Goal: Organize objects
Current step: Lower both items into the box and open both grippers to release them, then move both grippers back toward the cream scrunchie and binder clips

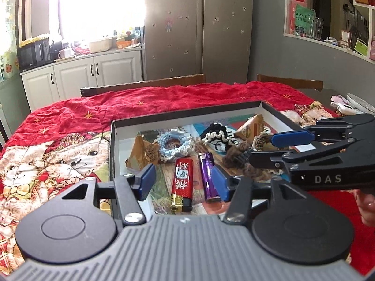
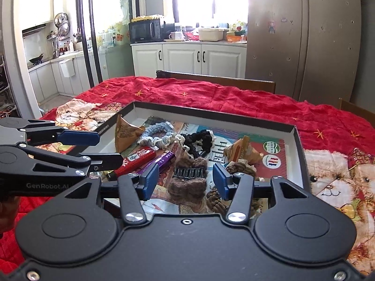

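A shallow black box point(image 1: 187, 113) with white walls lies on the red blanket and holds the small items. My left gripper point(image 1: 184, 182) hangs open over its near end, the red lighter point(image 1: 181, 185) lying loose below between the pads and the purple lighter point(image 1: 207, 178) beside it. My right gripper point(image 2: 186, 180) is open too, above the brown fuzzy hair clip point(image 2: 189, 175), its pads clear of it. Each gripper shows in the other's view: the right gripper point(image 1: 262, 149), the left gripper point(image 2: 98, 148). A blue-white scrunchie point(image 1: 174, 144), a black-white scrunchie point(image 1: 216, 135) and two brown triangular packets point(image 1: 140, 154) lie farther back.
The red bear-print blanket point(image 1: 70, 121) covers the table around the box. Wooden chair backs point(image 1: 145, 85) stand along the far edge. Small white and grey things point(image 1: 346, 107) sit at the table's far right. A brown braided tie point(image 2: 215, 199) lies in the box's near corner.
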### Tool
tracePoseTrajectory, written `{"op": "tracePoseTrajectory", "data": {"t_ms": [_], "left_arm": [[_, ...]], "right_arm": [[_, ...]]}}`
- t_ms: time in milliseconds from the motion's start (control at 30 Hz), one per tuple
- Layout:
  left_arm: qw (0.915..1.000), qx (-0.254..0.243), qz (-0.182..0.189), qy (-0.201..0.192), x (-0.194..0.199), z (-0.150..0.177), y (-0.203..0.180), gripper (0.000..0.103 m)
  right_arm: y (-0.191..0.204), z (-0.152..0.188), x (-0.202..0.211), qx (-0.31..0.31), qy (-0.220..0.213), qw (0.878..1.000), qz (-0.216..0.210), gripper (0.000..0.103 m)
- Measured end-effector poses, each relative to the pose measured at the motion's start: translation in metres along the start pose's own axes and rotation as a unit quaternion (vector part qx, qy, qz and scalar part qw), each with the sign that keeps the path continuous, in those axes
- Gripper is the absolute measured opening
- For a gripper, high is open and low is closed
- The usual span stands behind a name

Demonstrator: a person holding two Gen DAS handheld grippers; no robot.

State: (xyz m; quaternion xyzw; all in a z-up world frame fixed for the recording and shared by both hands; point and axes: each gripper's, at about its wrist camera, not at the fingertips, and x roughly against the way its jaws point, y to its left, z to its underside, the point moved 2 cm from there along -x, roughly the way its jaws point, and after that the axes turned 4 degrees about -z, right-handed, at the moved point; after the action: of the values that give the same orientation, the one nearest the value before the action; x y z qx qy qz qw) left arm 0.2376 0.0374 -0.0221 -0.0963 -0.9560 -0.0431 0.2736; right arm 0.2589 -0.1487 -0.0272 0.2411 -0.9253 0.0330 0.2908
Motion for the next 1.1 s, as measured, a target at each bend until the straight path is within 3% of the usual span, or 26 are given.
{"op": "tracePoseTrajectory", "data": {"t_ms": [533,1100], "left_arm": [[0.9996,0.000,0.014,-0.025,0.050,-0.010,-0.006,0.070],[0.9986,-0.018,0.040,-0.029,0.090,0.007,-0.024,0.073]], "right_arm": [[0.021,-0.003,0.061,0.021,-0.024,0.999,0.002,0.049],[0.037,0.018,0.119,0.026,-0.015,0.999,0.010,0.049]]}}
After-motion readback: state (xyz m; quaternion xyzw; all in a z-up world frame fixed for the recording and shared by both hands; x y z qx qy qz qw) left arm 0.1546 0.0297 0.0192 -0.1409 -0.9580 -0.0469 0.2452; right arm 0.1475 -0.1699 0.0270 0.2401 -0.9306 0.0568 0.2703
